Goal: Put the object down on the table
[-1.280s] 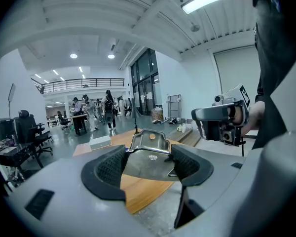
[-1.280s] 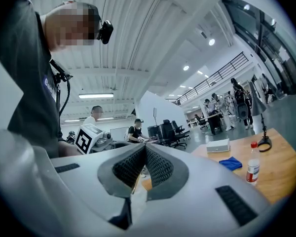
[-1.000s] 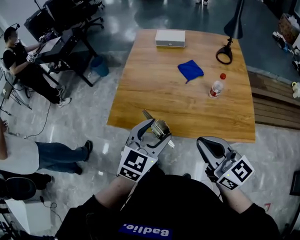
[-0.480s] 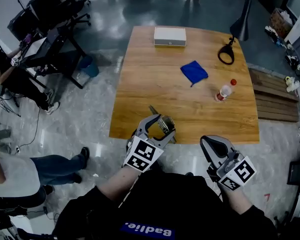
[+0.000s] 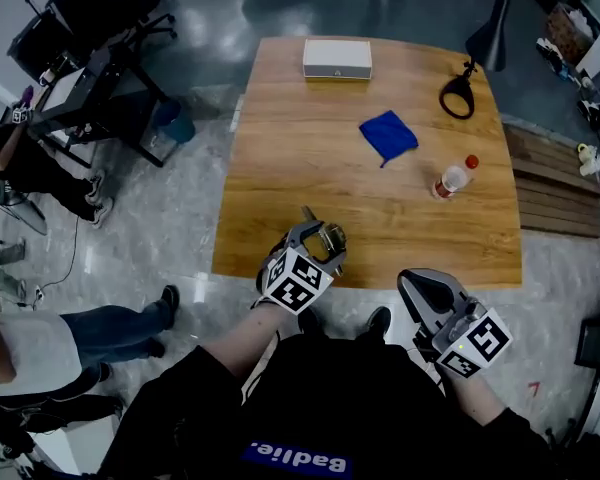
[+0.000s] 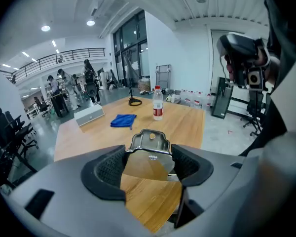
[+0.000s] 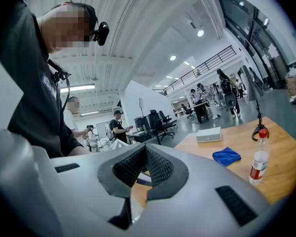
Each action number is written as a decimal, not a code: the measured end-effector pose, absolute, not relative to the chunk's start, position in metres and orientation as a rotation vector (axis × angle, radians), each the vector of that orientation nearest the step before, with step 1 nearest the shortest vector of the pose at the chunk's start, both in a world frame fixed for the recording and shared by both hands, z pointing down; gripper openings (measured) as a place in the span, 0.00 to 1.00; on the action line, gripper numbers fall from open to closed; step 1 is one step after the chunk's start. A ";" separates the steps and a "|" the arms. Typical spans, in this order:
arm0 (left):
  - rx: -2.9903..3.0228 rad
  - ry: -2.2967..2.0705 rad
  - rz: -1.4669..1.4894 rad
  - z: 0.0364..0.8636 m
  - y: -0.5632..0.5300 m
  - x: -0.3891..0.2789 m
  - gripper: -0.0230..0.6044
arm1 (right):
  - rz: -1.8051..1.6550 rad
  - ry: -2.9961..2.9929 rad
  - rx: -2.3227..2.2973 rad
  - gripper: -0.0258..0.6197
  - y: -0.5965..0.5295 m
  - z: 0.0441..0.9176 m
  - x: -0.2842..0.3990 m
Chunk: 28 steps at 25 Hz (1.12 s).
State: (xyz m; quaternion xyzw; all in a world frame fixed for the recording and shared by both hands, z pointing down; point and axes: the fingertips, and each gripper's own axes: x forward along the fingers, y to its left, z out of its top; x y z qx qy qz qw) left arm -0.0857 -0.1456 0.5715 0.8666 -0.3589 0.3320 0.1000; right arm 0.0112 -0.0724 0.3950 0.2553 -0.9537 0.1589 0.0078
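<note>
Left claw (image 5: 316,238) is clenched on the task's thing, a shiny steel utensil with a flat riveted plate (image 6: 149,151), which sits pinched between the two ribbed black pads. The utensil hangs over the near edge of the light wooden bench (image 5: 380,208). In the left gripper view, wood shows beneath it with a gap, so it appears not yet set down. Right claw (image 5: 420,290) is off the bench, on the person's side, its jaws pressed together on nothing. Farther up the bench lie a blue folded cloth (image 5: 388,136), a clear plastic bottle with a red cap (image 5: 452,179), a white flat box (image 5: 337,58) and a black desk lamp (image 5: 460,93), all well apart from the utensil. Judged step: carry complete, placing pending. The next move calls for lowering the utensil onto the bare wood until it bears, then parting the jaws and backing off without dragging it.
</note>
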 end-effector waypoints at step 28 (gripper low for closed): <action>2.258 -0.713 1.534 0.740 -0.198 -0.066 0.52 | 0.641 -2.915 0.869 0.05 -0.103 0.428 0.090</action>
